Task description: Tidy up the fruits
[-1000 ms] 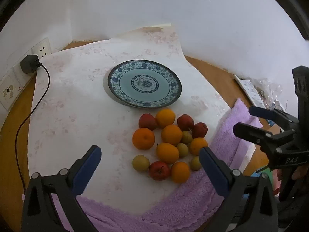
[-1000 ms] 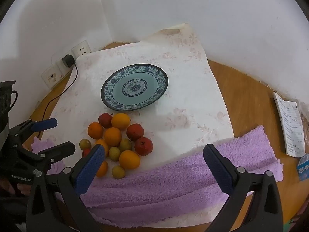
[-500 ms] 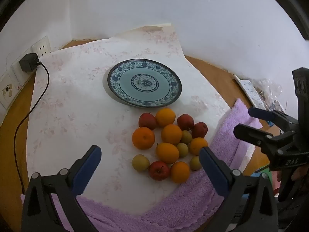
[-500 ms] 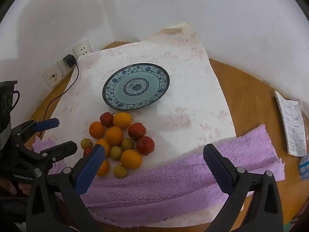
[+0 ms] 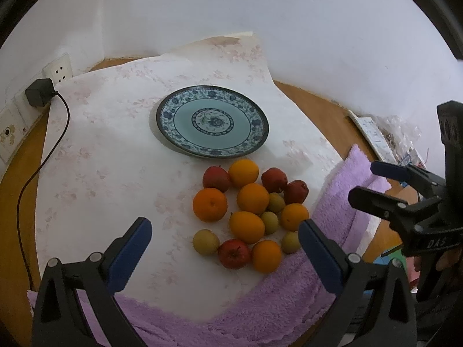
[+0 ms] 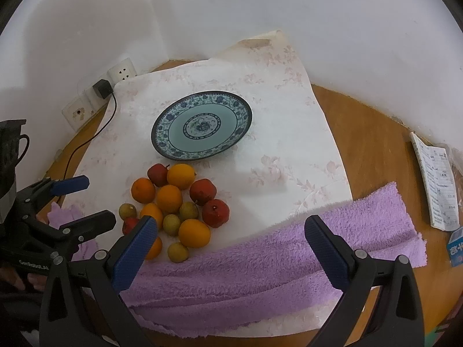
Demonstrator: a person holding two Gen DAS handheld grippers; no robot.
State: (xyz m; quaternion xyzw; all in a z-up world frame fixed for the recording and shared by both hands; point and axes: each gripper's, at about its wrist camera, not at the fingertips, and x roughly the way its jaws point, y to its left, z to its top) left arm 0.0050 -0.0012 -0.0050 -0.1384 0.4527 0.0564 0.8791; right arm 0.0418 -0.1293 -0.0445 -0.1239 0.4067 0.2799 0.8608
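Note:
A pile of fruit [image 5: 249,211] lies on the white flowered cloth: several oranges, red apples and small yellow-green fruits. It also shows in the right wrist view [image 6: 176,205]. An empty blue patterned plate [image 5: 212,121] [image 6: 202,125] stands just beyond the pile. My left gripper [image 5: 225,248] is open and empty, hovering just in front of the pile. My right gripper [image 6: 231,241] is open and empty over the purple towel, to the right of the pile. Each gripper also shows in the other's view, the right [image 5: 387,182] and the left [image 6: 84,199].
A purple towel [image 6: 275,254] lies along the cloth's near edge. A charger [image 5: 39,95] with a black cable is plugged into wall sockets at the left. A paper booklet [image 6: 434,179] and a blue box [image 6: 457,247] lie on the round wooden table [image 6: 373,144] at the right.
Both grippers have drifted slightly; the plate and fruit sit a little differently in each view. Nothing was gripped or moved on the table.

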